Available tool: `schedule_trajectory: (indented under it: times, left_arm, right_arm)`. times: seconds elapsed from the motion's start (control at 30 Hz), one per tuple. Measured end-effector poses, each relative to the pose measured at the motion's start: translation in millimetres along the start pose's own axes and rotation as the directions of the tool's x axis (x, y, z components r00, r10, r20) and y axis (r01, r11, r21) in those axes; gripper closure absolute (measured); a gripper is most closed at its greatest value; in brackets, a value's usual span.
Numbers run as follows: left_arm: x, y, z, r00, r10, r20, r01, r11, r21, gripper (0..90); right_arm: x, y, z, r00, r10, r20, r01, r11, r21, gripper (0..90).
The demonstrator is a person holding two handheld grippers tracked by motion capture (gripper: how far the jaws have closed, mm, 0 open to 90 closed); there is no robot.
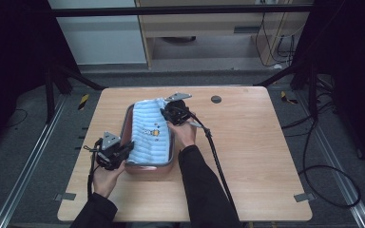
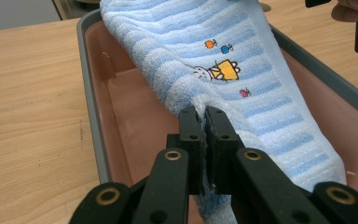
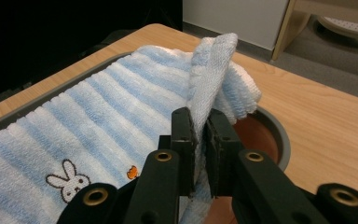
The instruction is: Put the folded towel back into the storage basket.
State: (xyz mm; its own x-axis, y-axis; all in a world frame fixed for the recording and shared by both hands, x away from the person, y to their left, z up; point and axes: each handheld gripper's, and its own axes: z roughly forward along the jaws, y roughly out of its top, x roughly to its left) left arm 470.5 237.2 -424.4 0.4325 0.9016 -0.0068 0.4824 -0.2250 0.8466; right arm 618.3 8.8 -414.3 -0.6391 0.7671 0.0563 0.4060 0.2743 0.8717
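Observation:
A blue-and-white striped towel (image 1: 149, 133) with a small rabbit picture lies stretched over a pink tray (image 1: 127, 121) with a grey rim, in the middle of the table. My left gripper (image 1: 123, 154) is shut on the towel's (image 2: 242, 60) near left edge; in the left gripper view the cloth is pinched between the jaws of the left gripper (image 2: 204, 116). My right gripper (image 1: 168, 111) is shut on the towel's (image 3: 98, 107) far right corner, and the right gripper (image 3: 200, 119) holds a fold standing up between its jaws. The tray's rim (image 2: 87, 93) and tray's rounded corner (image 3: 279, 135) show beside the cloth.
The wooden table (image 1: 252, 142) has bare room to the right and left of the tray. A small dark round disc (image 1: 216, 99) sits near the far edge. A black cable (image 1: 216, 161) trails from the right gripper toward the near edge.

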Motion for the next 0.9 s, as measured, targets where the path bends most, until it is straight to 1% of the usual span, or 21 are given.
schedule_trajectory:
  times: [0.17, 0.23, 0.3, 0.37, 0.5, 0.73, 0.83, 0.9]
  left_arm:
    - [0.3, -4.1, 2.9, 1.0, -0.003, -0.004, 0.003, 0.9999, 0.011, 86.0]
    - [0.8, -5.4, 3.7, 0.9999, -0.006, -0.008, 0.007, 0.9998, 0.018, 86.0]
    - [1.6, -7.1, 4.5, 0.9999, -0.009, -0.011, 0.009, 0.9997, 0.023, 86.0]
    - [2.4, -8.3, 5.1, 0.9998, -0.011, -0.014, 0.011, 0.9995, 0.029, 86.0]
    - [3.3, -9.6, 6.6, 0.9997, -0.016, -0.016, 0.017, 0.9992, 0.035, 86.0]
    - [3.6, -11.0, 9.4, 0.9996, -0.015, -0.026, 0.016, 0.9988, 0.047, 85.5]
    - [3.6, -10.8, 10.5, 0.9995, -0.012, -0.029, 0.014, 0.9986, 0.052, 84.0]
    - [3.8, -10.7, 11.0, 0.9994, -0.014, -0.031, 0.016, 0.9986, 0.051, 79.9]
  right_arm:
    - [0.9, -7.2, 3.0, 1.0, 0.004, 0.001, -0.004, 1.0, 0.021, 82.9]
    - [1.6, -9.3, 4.5, 1.0, -0.006, 0.003, 0.006, 1.0, 0.029, 82.8]
    - [1.8, -11.0, 5.6, 1.0, -0.004, 0.006, 0.004, 0.999, 0.037, 82.7]
    - [1.1, -13.1, 6.9, 0.9999, 0.007, 0.007, -0.007, 0.999, 0.044, 82.5]
    - [0.4, -16.6, 10.0, 0.9999, 0.008, 0.008, -0.008, 0.998, 0.063, 82.1]
    - [2.8, -20.7, 17.0, 0.9999, -0.009, 0.014, 0.007, 0.996, 0.091, 81.1]
    - [4.0, -21.7, 19.0, 0.9998, -0.014, 0.015, 0.013, 0.995, 0.104, 79.4]
    - [4.9, -22.1, 19.8, 0.9996, -0.02, 0.022, 0.018, 0.994, 0.11, 77.1]
